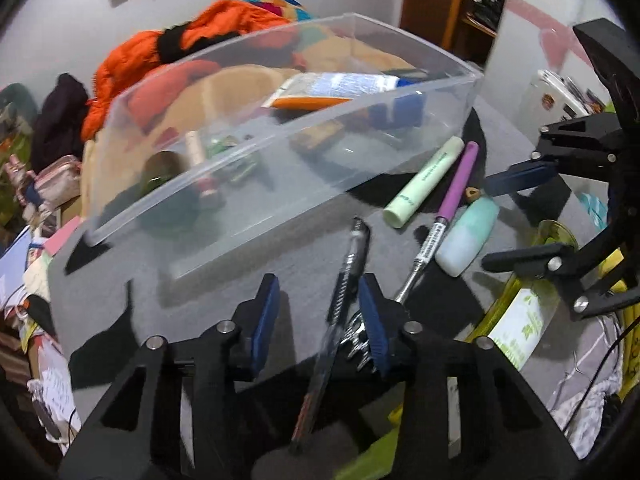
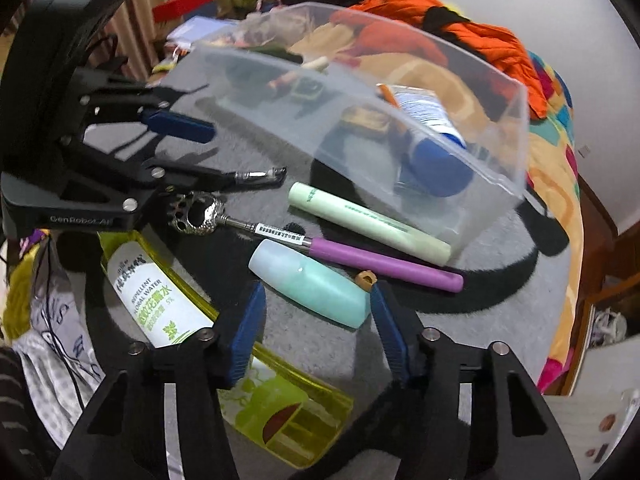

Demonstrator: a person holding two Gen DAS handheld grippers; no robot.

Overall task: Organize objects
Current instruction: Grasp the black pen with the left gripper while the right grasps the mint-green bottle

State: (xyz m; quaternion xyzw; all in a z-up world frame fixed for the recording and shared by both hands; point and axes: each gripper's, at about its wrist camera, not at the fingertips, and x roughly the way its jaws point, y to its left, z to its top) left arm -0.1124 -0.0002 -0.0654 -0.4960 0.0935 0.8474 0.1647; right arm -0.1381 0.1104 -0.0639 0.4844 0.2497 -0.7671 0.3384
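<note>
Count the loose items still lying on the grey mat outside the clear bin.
4: black pen between left gripper fingers, green tube beside the bin, purple-handled scratcher, mint bottle before right gripper. More may be hidden.

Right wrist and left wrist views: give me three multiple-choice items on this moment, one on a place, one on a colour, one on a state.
1. Where does the pale green tube lie?
A. inside the clear bin
B. on the grey mat beside the clear bin
C. on the orange cloth

2. What colour is the scratcher handle?
A. purple
B. red
C. black

3. What is between the left gripper fingers?
A. nothing
B. the mint bottle
C. a black pen

Answers: 1 B, it rests outside the bin wall; 2 A, the grip shows purple; 3 C, the pen runs between the blue pads.
</note>
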